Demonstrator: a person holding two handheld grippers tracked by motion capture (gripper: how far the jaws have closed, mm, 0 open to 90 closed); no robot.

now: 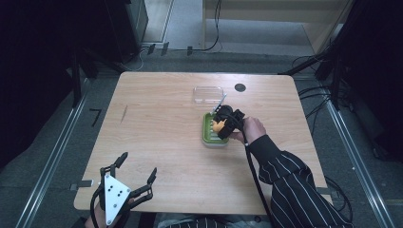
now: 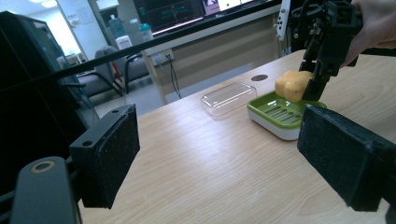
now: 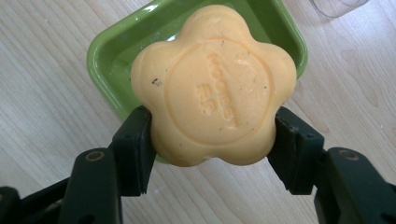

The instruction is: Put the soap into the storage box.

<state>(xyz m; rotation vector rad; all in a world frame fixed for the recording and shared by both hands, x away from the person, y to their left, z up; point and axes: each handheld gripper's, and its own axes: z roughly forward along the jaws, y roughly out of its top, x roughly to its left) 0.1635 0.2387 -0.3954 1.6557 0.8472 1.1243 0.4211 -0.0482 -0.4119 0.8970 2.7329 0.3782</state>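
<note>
A yellow flower-shaped soap [image 3: 212, 86] is clamped between the two black jaws of my right gripper [image 3: 212, 151]. It hangs just above a green soap dish [image 3: 112, 51] with a slotted floor. From above, the soap [image 1: 217, 126] and right gripper [image 1: 223, 124] sit over the dish [image 1: 207, 130] near the table's middle right. The left gripper view shows the soap [image 2: 293, 85] held over the dish [image 2: 275, 112]. My left gripper [image 1: 135, 175] rests open at the front left edge of the table, its pads [image 2: 112, 154] wide apart with nothing between them.
A clear plastic lid [image 1: 208, 93] lies on the wooden table [image 1: 157, 133] just behind the dish, also seen as the lid [image 2: 229, 97]. A round cable hole [image 1: 240, 87] sits at the back. A cable trails from the right gripper along the striped sleeve [image 1: 285, 175].
</note>
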